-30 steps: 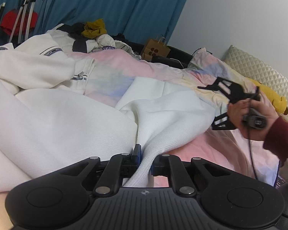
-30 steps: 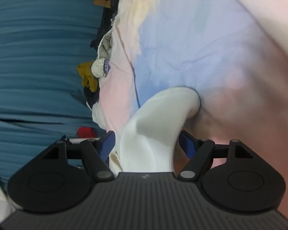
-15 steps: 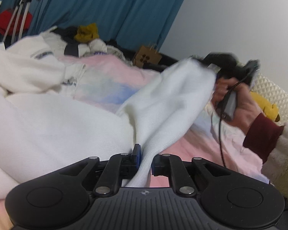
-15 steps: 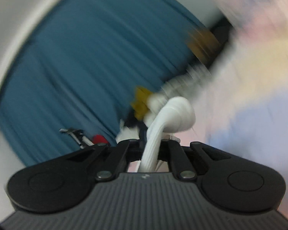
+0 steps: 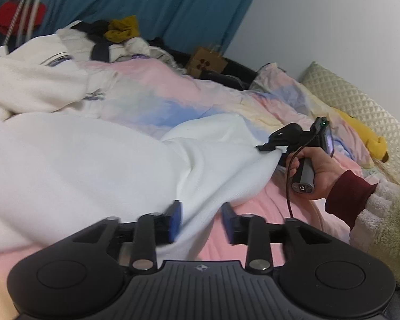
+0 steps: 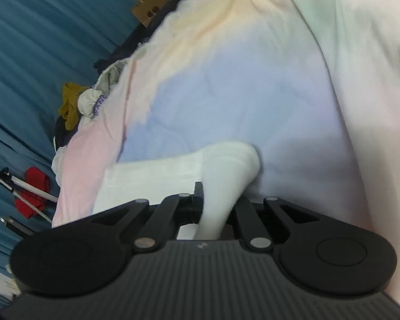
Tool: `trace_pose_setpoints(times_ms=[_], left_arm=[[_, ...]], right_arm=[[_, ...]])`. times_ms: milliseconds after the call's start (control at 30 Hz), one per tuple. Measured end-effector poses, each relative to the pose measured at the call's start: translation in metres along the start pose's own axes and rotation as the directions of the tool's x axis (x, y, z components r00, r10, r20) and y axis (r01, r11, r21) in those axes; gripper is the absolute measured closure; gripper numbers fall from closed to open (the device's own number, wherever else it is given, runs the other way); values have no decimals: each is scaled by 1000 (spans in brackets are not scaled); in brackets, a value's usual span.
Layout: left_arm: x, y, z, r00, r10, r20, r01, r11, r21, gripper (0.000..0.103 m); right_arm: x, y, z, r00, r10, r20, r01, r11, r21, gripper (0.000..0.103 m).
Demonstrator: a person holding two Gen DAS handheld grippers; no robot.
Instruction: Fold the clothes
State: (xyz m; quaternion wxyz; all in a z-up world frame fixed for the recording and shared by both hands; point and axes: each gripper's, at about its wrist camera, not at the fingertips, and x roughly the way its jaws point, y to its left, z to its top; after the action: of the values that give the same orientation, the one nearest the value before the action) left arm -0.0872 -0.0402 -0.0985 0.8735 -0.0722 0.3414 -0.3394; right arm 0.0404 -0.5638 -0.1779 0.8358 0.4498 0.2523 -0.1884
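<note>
Left gripper (image 5: 201, 220) nearest the camera: jaws opening, blue pads apart, a strip of the white garment (image 5: 98, 154) lies between them but the pads aren't pressing on it. Garment is spread over the pastel duvet (image 5: 157, 85) on the bed, bulk of it to the left of the left gripper, one corner pulled out to the right. Right gripper (image 6: 216, 208) is clenched on that corner; the fold bulges out just past its jaws in the right wrist view. From the left wrist view the right hand (image 5: 314, 173) with a dark red cuff grips the handle, beyond and right of the garment's near strip. Past the garment: another white top (image 5: 34, 85) crumpled on the duvet, then a clothes heap with a mustard piece (image 5: 121, 29) on top. Brown paper bag (image 5: 206, 62) behind the duvet's far edge. Quilted pillow (image 5: 360, 106) and a yellow plush (image 5: 365, 136) right of the duvet. Teal curtain (image 5: 146, 0) at the back.
</note>
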Motion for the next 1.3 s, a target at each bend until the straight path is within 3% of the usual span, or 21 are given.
trace_pose_setpoints(times_ms=[167,233,300,367,433,500,600,733,800,867,967,1000,1033,1067,1133,1300], left_arm=[[-40,2,0,998,49,-44,-53,995,-89,37],[-59,14,1,992,113,-64,-121,982,-144,33],[-78,27,3,980,178,-85,-191,961,-198,27],[-102,50,4,951,302,-65,-308,903,-300,26],[-125,78,2,928,369,-59,-355,824,-441,21],[-146,109,-1,909,412,-63,-367,718,-592,21],[-167,153,-16,899,435,-45,-298,534,-792,20],[-167,200,-46,893,448,-55,-201,287,-937,23],[-167,220,-55,892,452,-17,-123,206,-971,24],[-171,228,-51,872,490,25,-87,205,-975,28],[-183,241,-40,835,547,57,-73,213,-974,50],[-185,244,-36,833,552,46,-87,213,-973,75],[-186,247,-33,831,556,35,-101,212,-972,90],[-188,249,-29,828,561,25,-115,214,-970,91],[-194,245,-17,810,586,26,-152,252,-956,95],[-255,231,15,758,641,124,-169,377,-911,96]], right_arm=[[-18,-7,-5,998,25,60,-25,1000,-4,98],[-20,3,1,994,35,107,-33,999,-17,98],[-30,1,6,987,30,158,-29,1000,-8,98],[-37,-5,11,980,8,201,-14,1000,27,98],[-42,-17,13,974,-31,226,16,997,71,98],[-41,-29,15,967,-76,244,51,993,107,98],[-34,-40,15,962,-122,243,92,987,131,98],[-29,-41,14,959,-139,246,109,985,133,98],[-30,-37,14,956,-134,262,109,988,109,98],[-30,-36,14,955,-131,266,106,989,104,98],[-29,-37,13,957,-130,259,107,989,102,98],[-28,-39,11,960,-135,246,113,988,103,98],[-26,-41,10,962,-139,234,118,988,104,98],[-24,-44,10,967,-140,214,119,987,109,97],[-23,-50,10,975,-126,183,103,986,131,97],[-36,-54,10,979,-102,174,74,984,162,97]])
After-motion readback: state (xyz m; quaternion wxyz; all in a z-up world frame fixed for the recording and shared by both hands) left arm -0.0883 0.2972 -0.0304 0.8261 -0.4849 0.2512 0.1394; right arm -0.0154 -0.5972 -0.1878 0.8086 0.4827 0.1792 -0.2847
